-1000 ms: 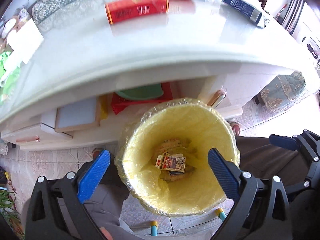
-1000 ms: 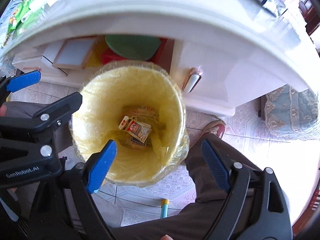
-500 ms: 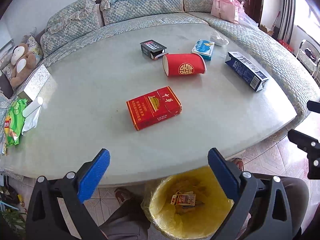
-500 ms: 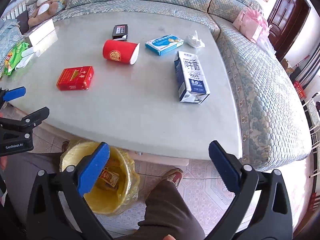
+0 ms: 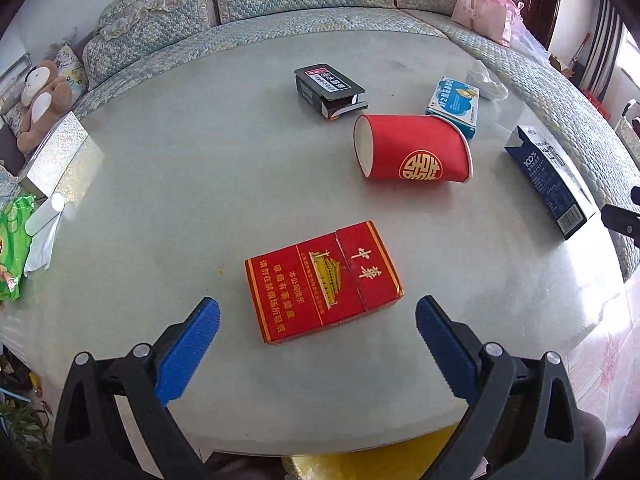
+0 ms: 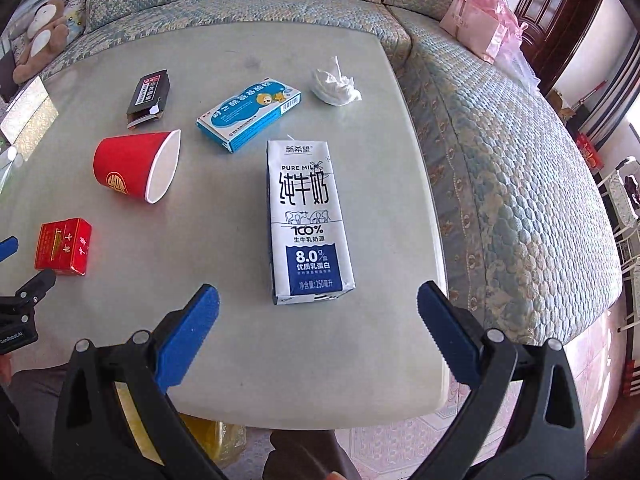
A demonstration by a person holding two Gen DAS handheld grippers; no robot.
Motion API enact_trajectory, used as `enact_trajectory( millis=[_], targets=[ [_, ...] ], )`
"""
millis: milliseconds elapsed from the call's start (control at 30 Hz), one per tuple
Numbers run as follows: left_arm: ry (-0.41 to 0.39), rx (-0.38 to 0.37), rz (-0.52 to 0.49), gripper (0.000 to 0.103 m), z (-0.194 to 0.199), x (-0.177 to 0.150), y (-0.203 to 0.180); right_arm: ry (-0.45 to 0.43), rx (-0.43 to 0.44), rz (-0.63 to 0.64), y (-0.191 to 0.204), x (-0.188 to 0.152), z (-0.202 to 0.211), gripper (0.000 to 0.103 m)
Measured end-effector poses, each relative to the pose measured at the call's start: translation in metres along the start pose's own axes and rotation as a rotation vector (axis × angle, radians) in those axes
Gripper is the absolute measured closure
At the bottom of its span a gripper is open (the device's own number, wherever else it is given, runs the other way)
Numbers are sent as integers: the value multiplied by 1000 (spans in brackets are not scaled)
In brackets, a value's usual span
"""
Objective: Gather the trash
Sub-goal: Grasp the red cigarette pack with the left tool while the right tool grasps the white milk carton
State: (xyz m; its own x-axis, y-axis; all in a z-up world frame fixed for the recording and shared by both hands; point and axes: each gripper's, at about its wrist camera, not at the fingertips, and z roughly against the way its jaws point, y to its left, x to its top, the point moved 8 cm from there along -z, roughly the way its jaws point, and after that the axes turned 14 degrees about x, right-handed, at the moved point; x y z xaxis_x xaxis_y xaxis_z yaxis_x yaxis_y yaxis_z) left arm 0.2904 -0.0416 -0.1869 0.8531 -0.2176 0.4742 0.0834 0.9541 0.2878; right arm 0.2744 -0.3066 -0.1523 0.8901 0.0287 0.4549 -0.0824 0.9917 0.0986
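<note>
Both sets of tongs are held above the bench (image 6: 224, 320) with nothing between their pads: the left tongs (image 5: 318, 320) are spread wide over the red cigarette pack (image 5: 322, 280), and the right tongs (image 6: 319, 308) are spread to their fullest, their jaws having just been opening, with the milk carton (image 6: 306, 220) lying flat just ahead of them. The remaining trash is scattered on the bench: a red paper cup (image 5: 414, 150) tipped on its side, a black box (image 5: 326, 88) with its flap open, a blue and white box (image 6: 248, 114) and a crumpled tissue (image 6: 334, 84) near the far edge. The yellow-lined bin (image 5: 360, 466) is seen only as a sliver below the near edge of the bench, mostly hidden. Several slips can be expected from here. The flat pack and the carton lie low on a smooth top, so a descent that is too shallow is likely to push them along rather than grip them, and the carton may be nudged toward the near edge. The carton may be squeezed out of the pads if taken near one end. The cup is likely to roll if touched on its side. As the bin is largely out of sight, a release made too early could drop an item on the floor.
</note>
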Motion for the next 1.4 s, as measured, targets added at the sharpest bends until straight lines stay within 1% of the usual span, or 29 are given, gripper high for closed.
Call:
enact_trajectory(
  millis=[133,200,233,333,433,467,500,633,733,800,900,1000,1067,1100,1133,1200,1233,1267,1300,1333,1367,1400],
  targets=[
    [9,-12,-80,7,-11,3,-14,41,24,40,5,8,-16,6],
    [19,-9,-100,7,-18,4,-17,59,26,42,4,11,-25,6],
    [26,-7,-94,7,-22,5,-17,71,34,45,5,12,-29,6],
    [67,-1,-67,7,-33,3,-16,97,42,59,7,14,-42,6],
    [117,29,4,7,-39,-4,-11,116,36,96,10,18,-53,6],
    [132,27,26,7,-40,-7,-10,120,36,108,11,19,-55,6],
    [136,15,52,7,-40,-8,-11,125,40,119,12,20,-58,6],
    [177,44,134,7,-46,-10,-7,140,51,153,15,24,-66,6],
    [177,45,173,7,-49,-5,-6,143,68,150,13,27,-72,6],
    [168,59,184,7,-49,0,-5,144,85,139,12,28,-74,6],
    [185,56,196,7,-54,1,-7,155,99,127,9,27,-79,6],
    [187,40,226,7,-57,2,-7,165,94,122,6,26,-82,6],
    [182,42,229,7,-58,3,-6,166,71,117,1,27,-84,6],
    [177,43,229,7,-58,4,-6,175,75,112,-1,26,-86,6],
    [173,42,227,7,-58,4,-8,181,84,105,-2,25,-88,7],
    [169,42,228,7,-58,5,-8,193,91,97,-3,23,-92,20],
    [165,42,228,7,-58,5,-9,184,99,90,-3,23,-91,24],
    [161,41,226,7,-58,5,-9,184,111,86,-3,24,-90,29],
    [156,41,227,9,-58,6,-9,186,120,89,-2,25,-90,36],
    [149,41,226,11,-57,6,-9,186,125,95,0,25,-90,40],
    [141,39,222,15,-55,7,-10,186,125,105,3,26,-89,45],
    [142,40,221,15,-55,8,-10,186,115,118,5,26,-89,46]
  ],
)
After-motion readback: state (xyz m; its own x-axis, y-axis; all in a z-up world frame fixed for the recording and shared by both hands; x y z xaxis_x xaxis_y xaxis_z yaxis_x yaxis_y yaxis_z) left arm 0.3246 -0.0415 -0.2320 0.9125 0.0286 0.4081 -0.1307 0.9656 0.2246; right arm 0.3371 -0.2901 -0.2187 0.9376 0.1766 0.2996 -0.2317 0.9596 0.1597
